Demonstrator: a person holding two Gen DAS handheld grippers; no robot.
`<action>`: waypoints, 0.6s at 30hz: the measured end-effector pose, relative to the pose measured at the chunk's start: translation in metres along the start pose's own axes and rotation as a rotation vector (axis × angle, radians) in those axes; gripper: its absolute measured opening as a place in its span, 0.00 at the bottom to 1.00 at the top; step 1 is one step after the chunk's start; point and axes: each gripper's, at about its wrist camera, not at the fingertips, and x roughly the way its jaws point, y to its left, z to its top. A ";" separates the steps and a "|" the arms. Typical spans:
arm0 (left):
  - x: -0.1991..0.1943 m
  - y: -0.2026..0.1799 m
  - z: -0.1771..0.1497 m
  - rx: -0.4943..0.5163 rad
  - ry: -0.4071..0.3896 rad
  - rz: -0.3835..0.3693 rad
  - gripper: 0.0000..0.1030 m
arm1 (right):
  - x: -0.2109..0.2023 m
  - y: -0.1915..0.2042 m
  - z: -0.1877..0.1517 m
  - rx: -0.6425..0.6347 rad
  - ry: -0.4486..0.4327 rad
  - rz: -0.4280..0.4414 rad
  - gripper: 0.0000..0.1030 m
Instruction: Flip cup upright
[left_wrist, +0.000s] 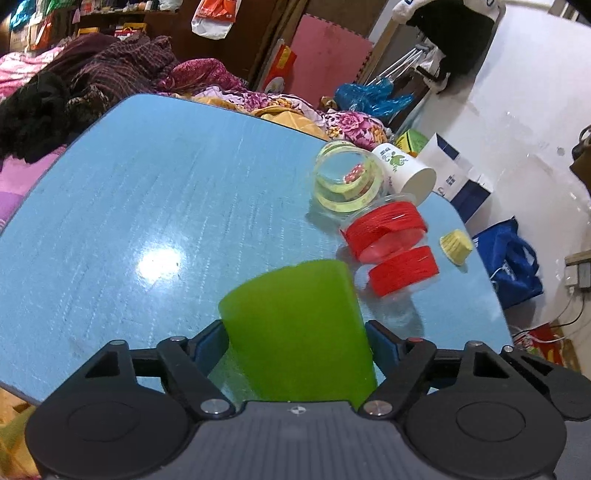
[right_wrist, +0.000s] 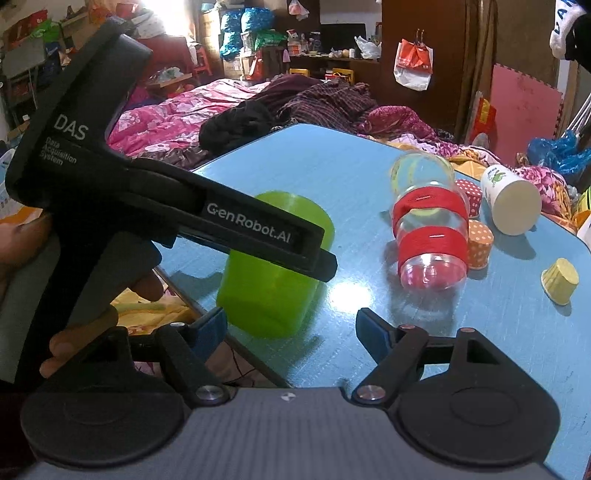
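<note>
Green plastic cup stands upside down, clamped by the left gripper; the flip is not yet done. Right gripper gapes, holding nothing.

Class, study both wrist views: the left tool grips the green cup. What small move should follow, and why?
Probably lift the green cup slightly off the blue table. The left tool is shut around it, but it looks mouth-down near the table edge, so it needs clearance before turning.
</note>
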 end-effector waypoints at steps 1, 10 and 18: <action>0.000 -0.001 0.001 0.007 -0.003 0.009 0.79 | 0.000 0.000 0.000 0.000 0.002 0.002 0.74; -0.004 -0.009 0.001 0.111 -0.126 -0.024 0.78 | -0.006 -0.005 -0.005 0.014 -0.020 0.028 0.74; -0.007 -0.030 -0.019 0.296 -0.419 0.084 0.75 | -0.027 -0.037 -0.034 0.144 -0.147 0.104 0.74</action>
